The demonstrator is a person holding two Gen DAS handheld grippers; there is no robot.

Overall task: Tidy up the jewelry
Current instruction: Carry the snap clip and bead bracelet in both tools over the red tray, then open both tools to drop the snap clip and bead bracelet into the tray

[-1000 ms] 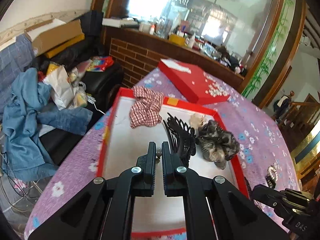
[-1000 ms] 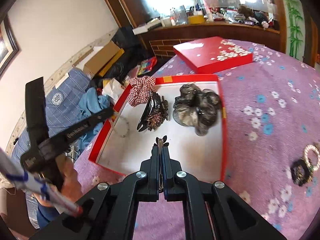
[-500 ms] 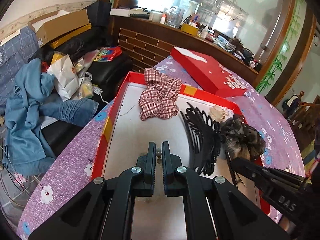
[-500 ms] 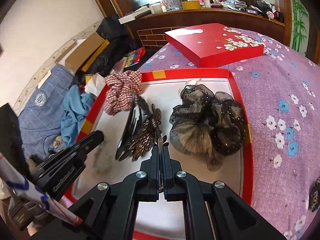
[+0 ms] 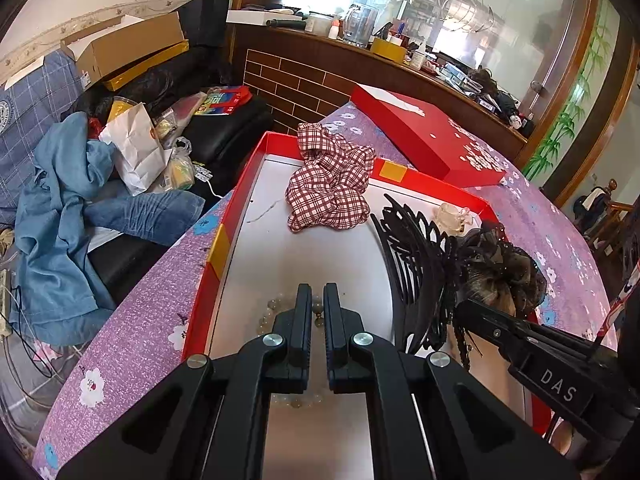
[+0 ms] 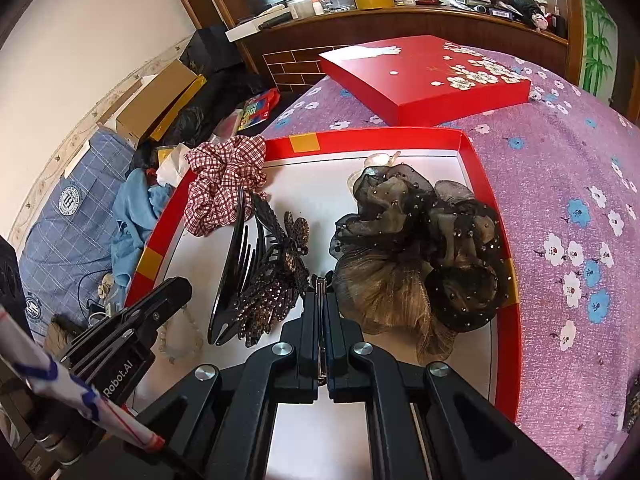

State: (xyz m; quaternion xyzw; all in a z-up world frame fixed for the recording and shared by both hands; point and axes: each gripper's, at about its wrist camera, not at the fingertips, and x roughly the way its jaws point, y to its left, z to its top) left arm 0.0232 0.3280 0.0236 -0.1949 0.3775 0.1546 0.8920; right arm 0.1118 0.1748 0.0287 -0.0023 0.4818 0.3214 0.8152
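An open red box with a white floor holds a red checked scrunchie, a black jewelled claw clip and a dark gauze scrunchie. My left gripper is shut on a pale bead bracelet and holds it low over the box floor; the bracelet also shows in the right wrist view. My right gripper is shut on a thin metal hair clip over the box, between claw clip and gauze scrunchie.
The red box lid lies behind the box on the purple flowered tablecloth. A small pale clip sits at the box's far edge. Clothes and bags are piled left of the table.
Both grippers have moved forward and down into the box. The bead bracelet now hangs around my left fingers near the box floor. The right gripper still holds the hair clip.
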